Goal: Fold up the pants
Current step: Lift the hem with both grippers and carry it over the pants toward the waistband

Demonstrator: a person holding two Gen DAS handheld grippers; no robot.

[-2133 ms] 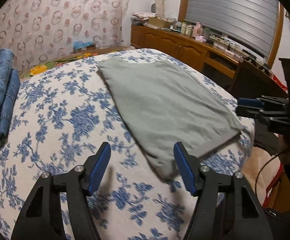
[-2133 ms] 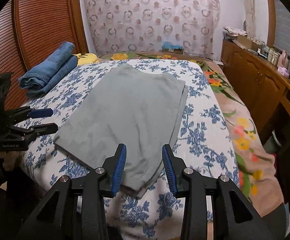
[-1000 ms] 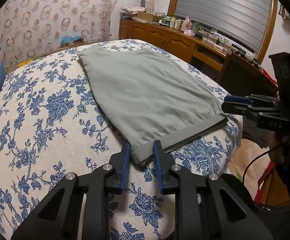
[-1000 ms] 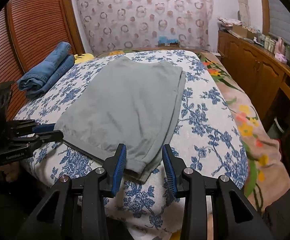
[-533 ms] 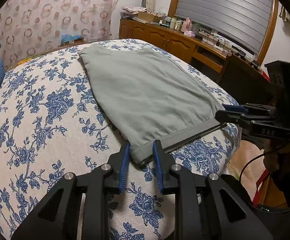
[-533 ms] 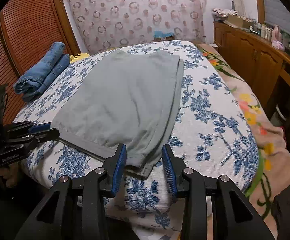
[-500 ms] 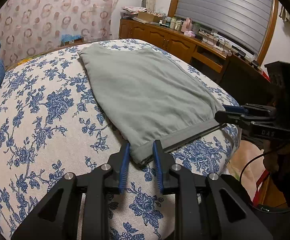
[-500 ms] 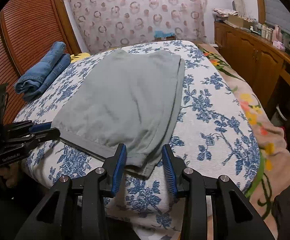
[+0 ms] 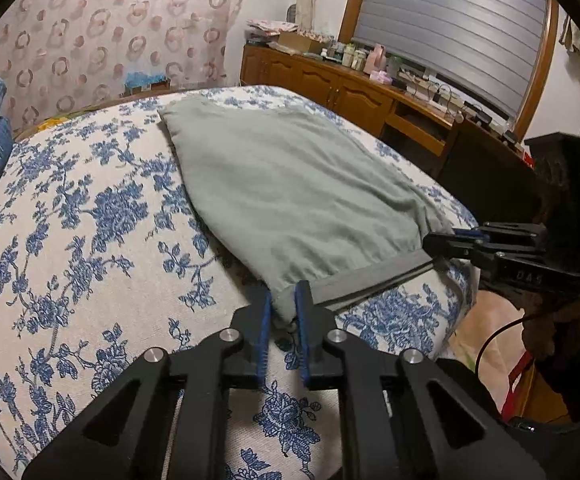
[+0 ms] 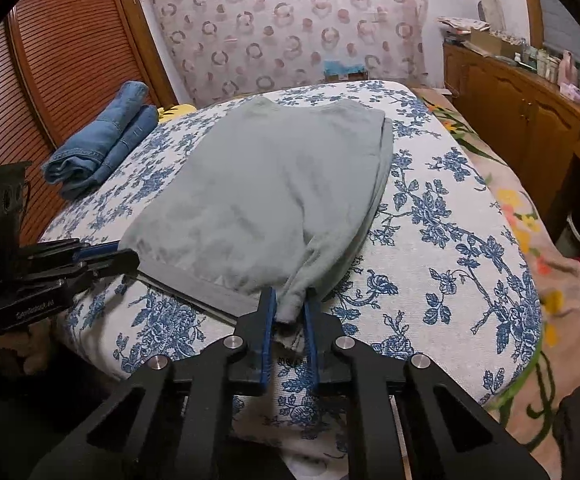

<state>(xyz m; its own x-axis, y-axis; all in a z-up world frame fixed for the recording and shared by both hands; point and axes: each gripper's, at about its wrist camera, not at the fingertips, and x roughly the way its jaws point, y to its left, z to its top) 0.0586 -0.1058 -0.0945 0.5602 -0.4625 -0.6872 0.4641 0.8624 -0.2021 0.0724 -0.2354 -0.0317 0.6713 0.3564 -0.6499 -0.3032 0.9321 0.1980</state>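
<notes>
left claw [image 9: 281, 310] pinches one near corner of the grey-green pants [image 9: 290, 196], its blue pads drawn in tight on the bunched hem. right claw [image 10: 290, 312] has the other near corner of the same hem caught between its pads, its jaws closing onto the cloth. between the two claws the darker hem band runs taut along the near edge of the bed [image 10: 430, 272]. beyond both claws the pants lie flat, already doubled over, stretching away across the blue-flowered bedspread toward the patterned curtain [image 10: 290, 32]. ahead and left of the right claw, well apart from the pants, a folded pile of blue jeans [image 10: 106, 140] rests near the louvred wooden doors [image 10: 50, 80]. bare bedspread lies open to the left of the left claw and to the right of the right claw, where the bed falls away to a flowered blanket [image 10: 530, 240]. a wooden sideboard [image 9: 330, 84] crowded with small things lines the wall beyond that side. the bed's near edge drops off just under both claws.
</notes>
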